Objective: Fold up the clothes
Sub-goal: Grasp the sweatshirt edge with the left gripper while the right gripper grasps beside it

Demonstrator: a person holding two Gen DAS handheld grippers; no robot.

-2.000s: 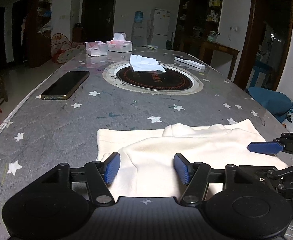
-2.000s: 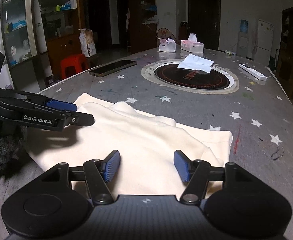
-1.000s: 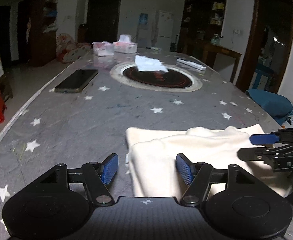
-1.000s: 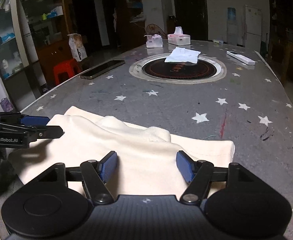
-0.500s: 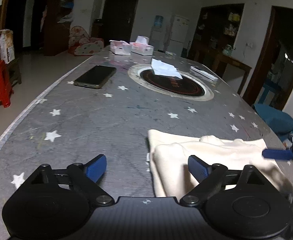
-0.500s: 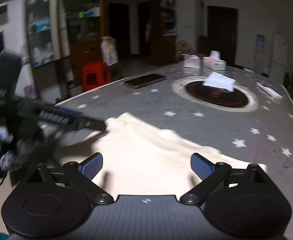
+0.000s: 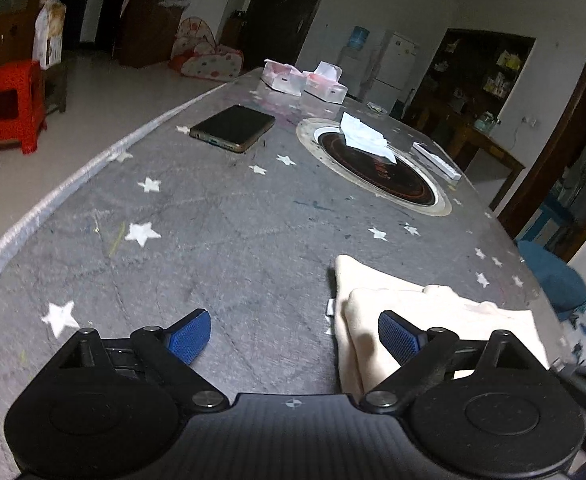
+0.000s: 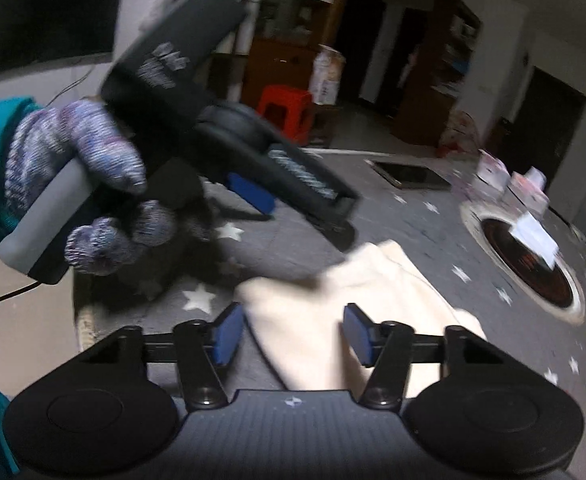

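A cream garment (image 7: 433,320) lies folded near the front edge of the grey star-patterned table (image 7: 233,232). My left gripper (image 7: 293,334) is open and empty, above the bare table at the garment's left edge, with its right finger over the cloth. My right gripper (image 8: 293,334) is open and empty, just above the garment (image 8: 333,312). In the right wrist view the left gripper (image 8: 269,188) is held by a gloved hand, raised above the table left of the garment.
A phone (image 7: 233,128), two tissue boxes (image 7: 305,80), a white cloth (image 7: 365,140) on the round inset burner (image 7: 377,168) and a white remote (image 7: 437,162) lie farther back. A red stool (image 7: 13,104) stands on the floor at the left.
Both grippers have pulled back and swung left off the garment. The left gripper has lifted and opened wider. The garment lies where it was.
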